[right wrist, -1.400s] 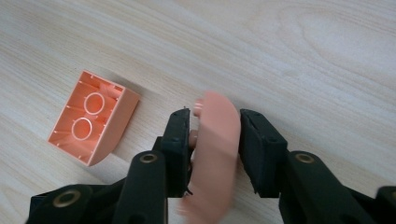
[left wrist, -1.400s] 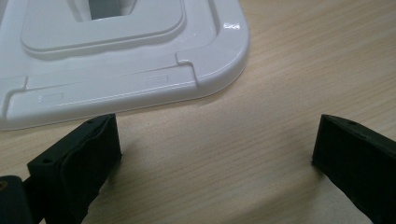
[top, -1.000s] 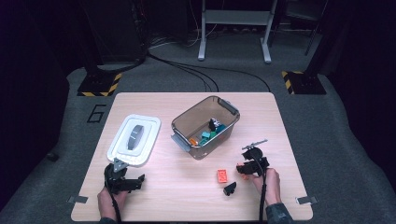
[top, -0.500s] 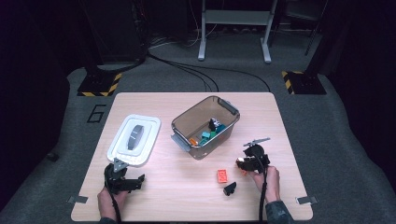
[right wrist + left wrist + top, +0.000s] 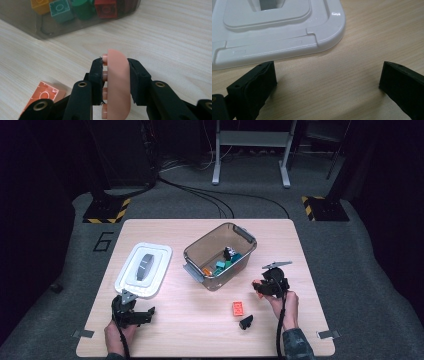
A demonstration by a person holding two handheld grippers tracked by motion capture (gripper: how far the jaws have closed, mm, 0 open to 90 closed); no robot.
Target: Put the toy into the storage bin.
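Right gripper view has our right gripper [image 5: 116, 82] clamped on a peach rounded brick [image 5: 117, 87], studs against one pad, lifted off the table [image 5: 175, 37]. An orange brick [image 5: 45, 96] lies just beside it below, and the clear bin [image 5: 37, 27] of bricks sits close ahead. Our left gripper [image 5: 327, 82] gapes wide, nothing between, right by the white lid [image 5: 274, 37].

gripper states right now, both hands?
Left hand-held gripper: open, jaws wide apart over bare table beside the white lid, holding nothing.
Right hand-held gripper: shut on a pale pink rounded brick.
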